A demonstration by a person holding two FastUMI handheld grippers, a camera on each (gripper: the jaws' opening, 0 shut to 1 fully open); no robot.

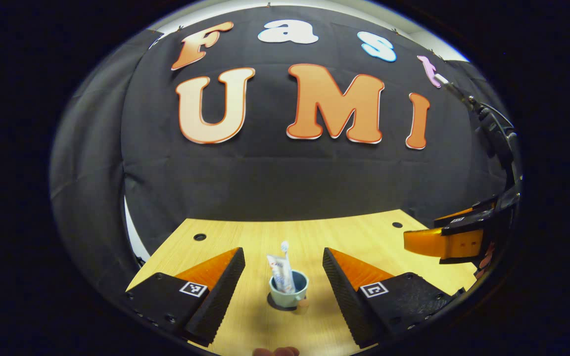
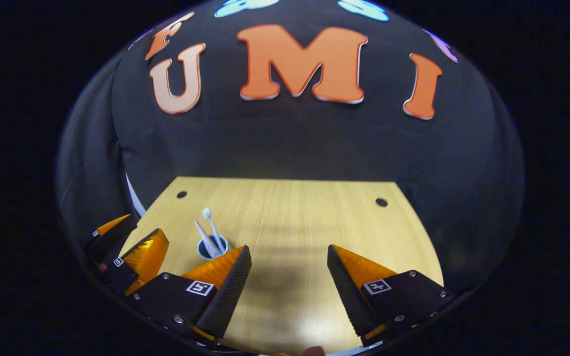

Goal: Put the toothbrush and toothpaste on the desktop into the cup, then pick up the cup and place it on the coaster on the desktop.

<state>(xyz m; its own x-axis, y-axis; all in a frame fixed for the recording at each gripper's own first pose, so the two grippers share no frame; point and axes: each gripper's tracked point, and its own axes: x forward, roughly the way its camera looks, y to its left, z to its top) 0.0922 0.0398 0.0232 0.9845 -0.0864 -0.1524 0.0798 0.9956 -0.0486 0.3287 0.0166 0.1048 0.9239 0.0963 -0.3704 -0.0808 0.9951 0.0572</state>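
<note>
Standing by the booth, what I take in first is the wooden surface [image 1: 265, 232], pale and smooth, with a few round holes near its far corners. On it sits the cup [image 1: 289, 290], a small pale blue-grey mug on a dark round patch that could be the coaster or only shadow; I cannot tell which. A small brownish thing touches the cup's near right side, too small to name.

The left claw [image 1: 283, 269] is spread wide, one finger on either side of the cup and well clear of it, holding nothing. The right claw [image 2: 289, 269] is just as wide open and empty, over bare surface to the right of the cup; in the left gripper view it sits far off to the cup's right.

Inside the cup the toothpaste [image 1: 281, 274] leans as a flattened white tube, and the toothbrush [image 1: 285, 252] stands just behind it, head poking above the rim. Both look loose, resting against the rim.

By my reckoning the cup is stiff, glazed and a bit slippery, light even when loaded, and top-heavy with those two tall things. I would close across its body low down, below the rim, squarely and gently, keeping it upright so neither tips out. The tube is soft and would squash; best not to pinch it.
</note>
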